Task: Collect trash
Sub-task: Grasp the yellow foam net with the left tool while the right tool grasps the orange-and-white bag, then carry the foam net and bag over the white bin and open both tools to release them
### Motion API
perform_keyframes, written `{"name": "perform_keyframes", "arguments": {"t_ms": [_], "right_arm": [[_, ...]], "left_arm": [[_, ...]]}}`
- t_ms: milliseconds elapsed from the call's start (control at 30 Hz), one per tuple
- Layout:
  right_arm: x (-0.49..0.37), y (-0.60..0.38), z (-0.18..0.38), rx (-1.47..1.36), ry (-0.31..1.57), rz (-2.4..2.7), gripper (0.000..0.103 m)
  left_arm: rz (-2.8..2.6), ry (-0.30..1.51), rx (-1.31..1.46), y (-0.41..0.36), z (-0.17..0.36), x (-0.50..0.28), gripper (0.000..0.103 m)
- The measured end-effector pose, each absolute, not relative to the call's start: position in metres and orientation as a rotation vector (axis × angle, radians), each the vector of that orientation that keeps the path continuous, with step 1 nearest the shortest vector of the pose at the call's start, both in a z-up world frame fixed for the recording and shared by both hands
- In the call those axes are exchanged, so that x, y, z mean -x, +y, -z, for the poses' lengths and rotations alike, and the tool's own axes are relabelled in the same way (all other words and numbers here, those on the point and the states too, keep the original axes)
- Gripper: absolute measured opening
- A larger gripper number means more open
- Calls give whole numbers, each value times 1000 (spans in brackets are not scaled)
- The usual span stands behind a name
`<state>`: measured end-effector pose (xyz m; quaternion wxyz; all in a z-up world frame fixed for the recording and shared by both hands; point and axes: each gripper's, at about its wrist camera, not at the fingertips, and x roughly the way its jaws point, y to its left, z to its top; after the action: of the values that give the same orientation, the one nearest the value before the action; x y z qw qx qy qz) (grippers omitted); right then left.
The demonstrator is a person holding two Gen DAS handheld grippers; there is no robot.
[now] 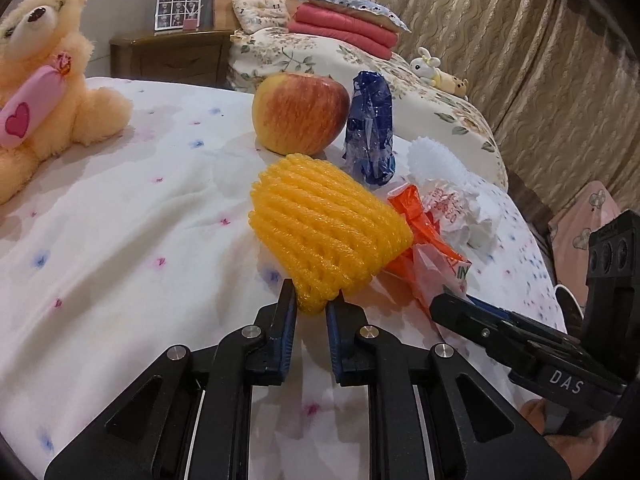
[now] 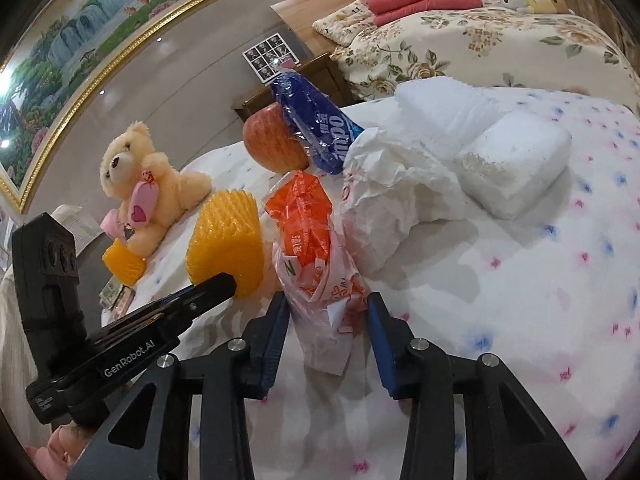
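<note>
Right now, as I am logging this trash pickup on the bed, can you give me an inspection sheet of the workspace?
Surface: white bedspread with small pink and blue flowers.
Job's things: yellow foam net; orange-and-clear plastic wrapper; blue wrapper; crumpled white paper; white foam block.
Clutter: apple, teddy bear.
Grippers: left gripper shut on the yellow foam net's near end; right gripper closed on the orange-and-clear plastic wrapper.
Cables: nothing seen.
Surroundings: floral bedding, folded red blankets, nightstand, curtain, framed painting.
</note>
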<state>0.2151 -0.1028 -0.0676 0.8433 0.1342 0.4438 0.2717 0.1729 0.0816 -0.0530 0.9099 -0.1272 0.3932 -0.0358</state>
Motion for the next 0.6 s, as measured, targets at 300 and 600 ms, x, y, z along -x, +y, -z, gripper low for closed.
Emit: {"name": "perform_keyframes", "arguments": {"t_ms": [300,600], "right_arm": [[-185,-132,62,-327,921,-552,39],[-156,-181,48,-359,870,-466,39]], "left_arm": [[92,805,260,69,50,-144,13],[180,818,226,28,47,-124,13]]}}
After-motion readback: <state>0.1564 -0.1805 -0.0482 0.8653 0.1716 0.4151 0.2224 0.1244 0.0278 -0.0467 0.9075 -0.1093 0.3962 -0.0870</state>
